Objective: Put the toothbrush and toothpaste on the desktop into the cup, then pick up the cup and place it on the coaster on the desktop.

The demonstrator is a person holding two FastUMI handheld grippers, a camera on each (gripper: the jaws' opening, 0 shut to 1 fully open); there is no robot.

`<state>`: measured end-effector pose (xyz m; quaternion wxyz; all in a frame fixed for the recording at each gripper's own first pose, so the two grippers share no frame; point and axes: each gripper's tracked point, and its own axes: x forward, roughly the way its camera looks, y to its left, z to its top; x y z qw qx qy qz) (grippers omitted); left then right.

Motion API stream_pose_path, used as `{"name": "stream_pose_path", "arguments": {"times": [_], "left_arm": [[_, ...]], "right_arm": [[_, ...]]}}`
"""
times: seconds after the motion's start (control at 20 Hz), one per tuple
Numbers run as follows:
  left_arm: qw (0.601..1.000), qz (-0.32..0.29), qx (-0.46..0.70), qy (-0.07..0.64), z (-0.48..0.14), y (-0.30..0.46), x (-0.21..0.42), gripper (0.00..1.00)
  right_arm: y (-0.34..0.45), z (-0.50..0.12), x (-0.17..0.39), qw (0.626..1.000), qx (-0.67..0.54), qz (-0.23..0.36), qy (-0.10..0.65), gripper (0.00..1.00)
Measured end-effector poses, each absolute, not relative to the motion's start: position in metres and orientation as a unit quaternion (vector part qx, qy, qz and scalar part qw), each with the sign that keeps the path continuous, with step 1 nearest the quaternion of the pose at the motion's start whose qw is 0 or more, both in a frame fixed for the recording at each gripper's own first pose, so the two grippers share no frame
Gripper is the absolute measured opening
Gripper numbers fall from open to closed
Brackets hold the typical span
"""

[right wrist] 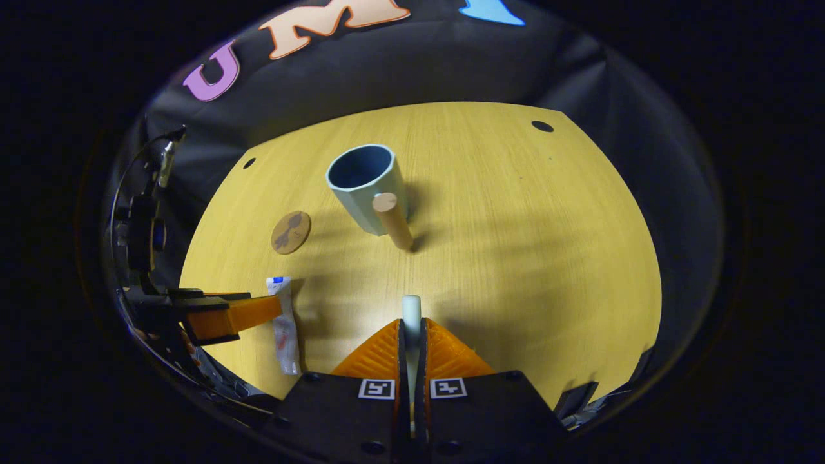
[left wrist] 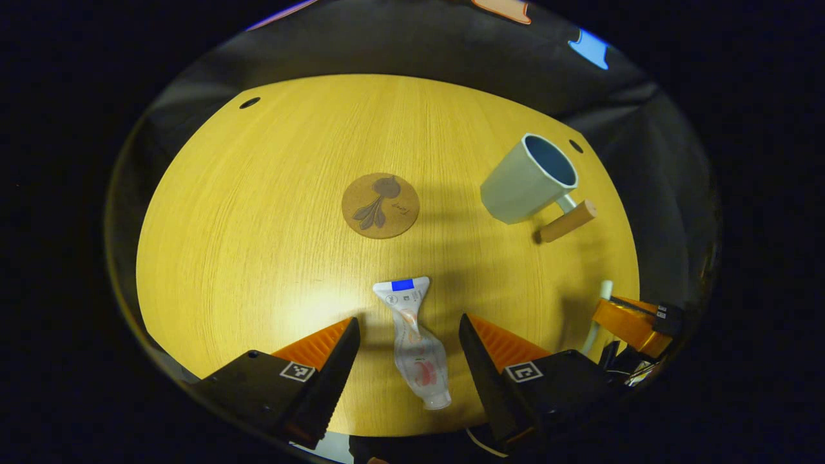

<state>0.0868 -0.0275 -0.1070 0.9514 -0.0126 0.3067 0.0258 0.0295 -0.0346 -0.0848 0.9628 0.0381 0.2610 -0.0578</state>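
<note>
The toothpaste tube lies flat on the wooden desktop, between the fingers of my open left gripper, which touch nothing. A pale green cup with a wooden handle stands far right, and the round cork coaster lies at the middle. In the right gripper view, my right gripper is shut on the white toothbrush, whose end pokes out past the fingertips. The cup stands ahead of it, the coaster lies to its left, and the toothpaste lies by the left gripper.
Small dark holes mark the desktop's far corners. The booth's black cloth wall rises behind the table. The right gripper with the toothbrush shows at the right edge of the left gripper view.
</note>
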Motion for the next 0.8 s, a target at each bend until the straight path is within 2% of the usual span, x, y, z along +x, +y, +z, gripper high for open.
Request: {"name": "stream_pose_path", "arguments": {"times": [0.3,0.55,0.7,0.75,0.8], "left_arm": [[0.935,0.051,-0.035,0.35,-0.125,-0.022,0.097,0.75],[0.93,0.07,-0.046,0.359,-0.134,-0.023,0.106,0.44],[0.93,0.081,-0.041,0.356,-0.135,-0.021,0.109,0.36],[0.931,0.083,-0.042,0.353,-0.134,-0.024,0.109,0.29],[0.93,0.084,-0.043,0.355,-0.135,-0.021,0.108,0.26]], "right_arm": [[-0.074,-0.087,0.022,0.962,0.061,-0.09,0.252,0.06],[-0.088,-0.092,0.022,0.959,0.064,-0.098,0.256,0.06],[-0.089,-0.094,0.021,0.959,0.065,-0.097,0.257,0.06],[-0.09,-0.093,0.022,0.96,0.065,-0.097,0.256,0.06],[-0.091,-0.091,0.022,0.96,0.065,-0.096,0.254,0.06]]}}
